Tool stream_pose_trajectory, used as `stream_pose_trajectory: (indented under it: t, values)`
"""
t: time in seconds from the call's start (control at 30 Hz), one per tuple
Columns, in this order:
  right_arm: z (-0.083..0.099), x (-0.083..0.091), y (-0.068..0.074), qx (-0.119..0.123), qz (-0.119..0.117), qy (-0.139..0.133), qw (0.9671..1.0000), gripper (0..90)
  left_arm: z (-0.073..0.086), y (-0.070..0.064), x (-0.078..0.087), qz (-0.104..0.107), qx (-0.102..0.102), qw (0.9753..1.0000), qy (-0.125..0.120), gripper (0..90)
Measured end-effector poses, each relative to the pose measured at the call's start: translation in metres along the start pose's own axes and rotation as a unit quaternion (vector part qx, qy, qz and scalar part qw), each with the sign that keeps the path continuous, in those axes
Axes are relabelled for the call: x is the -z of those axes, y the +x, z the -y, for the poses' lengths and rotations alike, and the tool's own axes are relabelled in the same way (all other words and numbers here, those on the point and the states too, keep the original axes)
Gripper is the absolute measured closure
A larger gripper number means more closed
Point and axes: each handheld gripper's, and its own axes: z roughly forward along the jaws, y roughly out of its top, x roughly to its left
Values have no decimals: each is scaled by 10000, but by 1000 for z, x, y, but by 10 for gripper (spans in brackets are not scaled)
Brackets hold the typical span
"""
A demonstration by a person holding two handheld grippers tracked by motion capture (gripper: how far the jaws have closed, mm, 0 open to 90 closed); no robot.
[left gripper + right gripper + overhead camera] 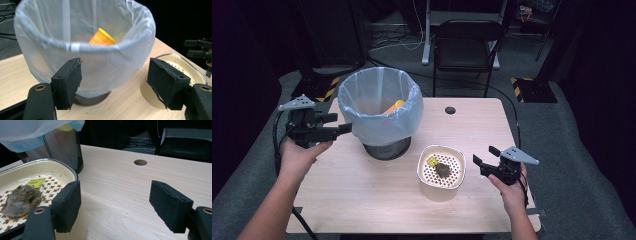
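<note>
Your left gripper [343, 123]: jaws wide, empty, beside lined bin [379, 107]. Your right gripper [482, 156]: jaws wide, empty, beside strainer dish [441, 172].

Black tongs [485, 157] with foam-padded jaws (brass screws), grey triangular top plates, trailing black cables.

A pale-blue translucent plastic bin liner [379, 107] covers a black mesh wastebasket [61, 147]. The cream perforated strainer bowl [441, 172] holds a grey-brown clump [442, 170] and a yellow tag [432, 161].
</note>
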Motion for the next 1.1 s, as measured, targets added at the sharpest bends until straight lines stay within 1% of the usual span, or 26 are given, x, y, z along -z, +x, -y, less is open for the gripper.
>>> stream_pose_trajectory:
  t: [0.03,0.17,0.23,0.37,0.43,0.47,0.5,0.6,0.63,0.7,0.77,0.83,0.87,0.9,0.97,1.0,1.07,1.1]
  values:
    - [0,0,0,9,2,6,10000,251,8,-1,0,-11,-15,10000,-3,272]
    - [1,0,-2,18,30,10,10000,251,31,-1,0,26,78,10000,-20,275]
    - [1,0,-3,-17,42,26,10000,251,46,-1,-3,-49,150,9999,-11,280]
    - [3,-1,-4,-1,65,54,10000,251,74,3,-11,-53,282,9996,6,283]
    - [4,-1,-4,-20,84,79,9999,251,86,4,-15,-75,312,9995,-25,284]
    - [4,-2,-4,-9,87,83,9999,251,93,4,-16,-132,286,9995,-38,284]
    - [5,-2,-5,26,96,95,9999,251,97,4,-18,-168,296,9994,-76,283]
    - [6,-3,-6,6,120,127,9998,251,111,7,-20,-200,353,9991,-155,281]
    - [7,-3,-7,6,111,127,9999,252,117,7,-21,-267,387,9987,-197,280]
    - [7,-3,-7,-1,134,162,9998,252,124,8,-22,-271,407,9986,-201,281]
    - [8,-4,-7,14,114,162,9998,252,132,8,-23,-268,389,9987,-187,281]
    - [8,-5,-6,78,130,191,9997,252,141,6,-25,-293,367,9987,-178,278]
    - [9,-5,-7,112,147,216,9996,252,145,5,-26,-298,405,9986,-171,277]
    - [10,-6,-6,106,165,232,9995,252,150,4,-28,-333,379,9986,-166,275]
    - [12,-7,-7,104,163,259,9995,252,160,4,-32,-322,407,9986,-96,268]
    - [12,-7,-8,133,141,275,9994,252,164,4,-34,-328,418,9986,-76,268]
    - [13,-8,-7,106,175,303,9993,252,172,5,-38,-300,489,9983,-47,268]
    - [13,-8,-7,127,160,310,9993,252,176,6,-40,-303,476,9984,-25,268]
